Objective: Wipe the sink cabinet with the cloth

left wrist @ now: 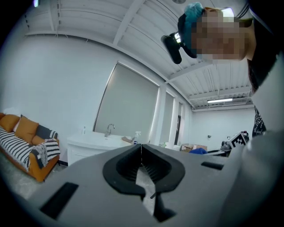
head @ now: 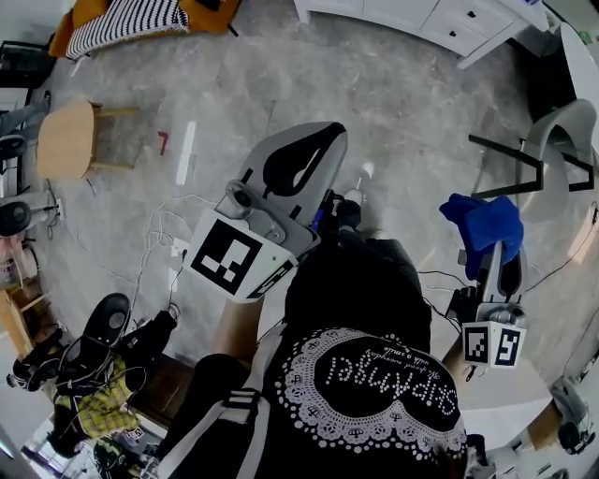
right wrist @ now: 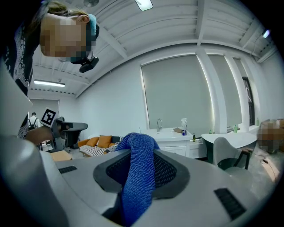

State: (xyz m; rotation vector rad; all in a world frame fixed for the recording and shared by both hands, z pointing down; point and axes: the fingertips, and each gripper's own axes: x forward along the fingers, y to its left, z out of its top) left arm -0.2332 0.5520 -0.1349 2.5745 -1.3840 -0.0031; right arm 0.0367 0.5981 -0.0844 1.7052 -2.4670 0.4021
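Note:
My right gripper (head: pixel 502 251) is shut on a blue cloth (head: pixel 485 223); in the right gripper view the blue cloth (right wrist: pixel 140 170) bulges out between the closed jaws of the right gripper (right wrist: pixel 141 153). My left gripper (head: pixel 299 161) is held up in front of the person, shut with nothing in it; in the left gripper view the left gripper (left wrist: pixel 141 153) has its jaws pressed together. The white sink cabinet (right wrist: pixel 171 141) with a faucet stands far off across the room, and the sink cabinet (left wrist: pixel 95 148) is also distant in the left gripper view. In the head view the white sink cabinet (head: pixel 421 21) lies along the top edge.
A spray bottle (right wrist: pixel 183 126) stands on the sink counter. A grey chair (head: pixel 547 150) and a white table (right wrist: pixel 230 139) are at the right. An orange sofa with a striped cushion (head: pixel 131 21) sits top left, a wooden stool (head: pixel 70 138) at the left. Cables trail on the floor (head: pixel 159 234).

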